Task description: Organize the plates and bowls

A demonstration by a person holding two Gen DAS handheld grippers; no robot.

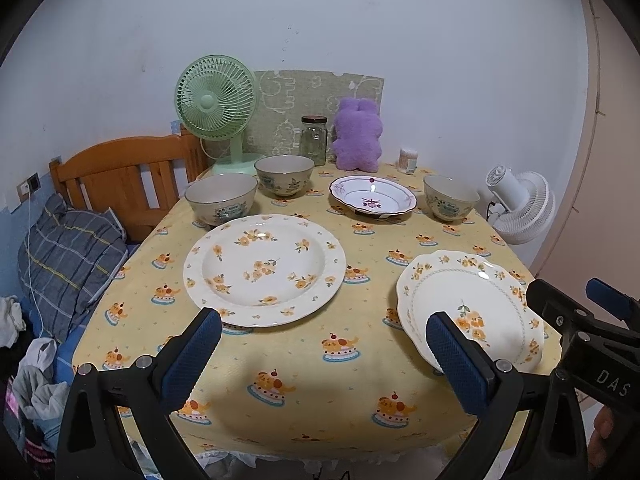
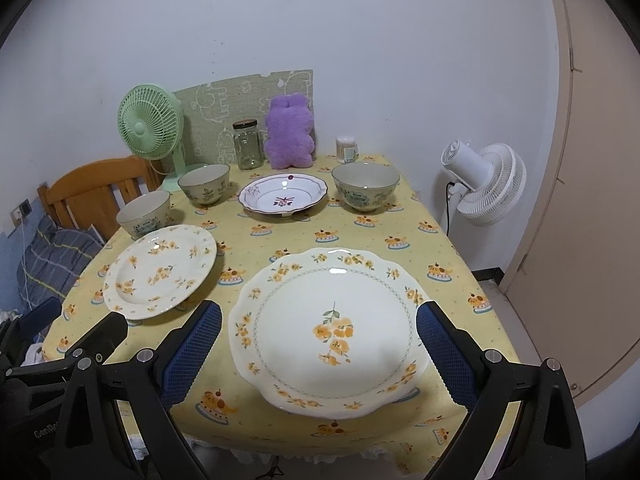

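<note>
On the table [image 1: 304, 364], left to right: bowl at the far left edge [image 1: 221, 199], second bowl [image 1: 284, 174] just behind and right of it, both near the green fan [image 1: 216, 98]. Round flowered plate [image 1: 264, 270] sits in front of them, near-left. Purple-trimmed dish [image 1: 373, 199] is far centre, third bowl [image 1: 451, 197] to its right. Scalloped flowered plate [image 2: 328, 330] is near-right, close to the table's front edge. Nothing stacked yet, all six pieces apart.

Left tongs [image 1: 322, 350] are wide open and empty, hovering over bare cloth at the front edge. The round plate lies just ahead of the left finger; the scalloped plate sits behind the right finger, off to the right. Right tongs [image 2: 319, 344] are also wide open and empty, with the scalloped plate lying between the fingers and slightly ahead. Cannot tell whether the pads touch its rim.

Handling, my read: everything looks like glazed ceramic, so stiff, fairly heavy, slippery and chip-prone. The plates lie flat, so the rim is the only hold; pinch the near rim, one finger over and one under, using the cloth's give to get beneath. The scalloped edge gives uneven contact, so seat the pad on a lobe. For the bowls, pinch the wall, one finger inside. Set down gently, no sliding stacks.
</note>
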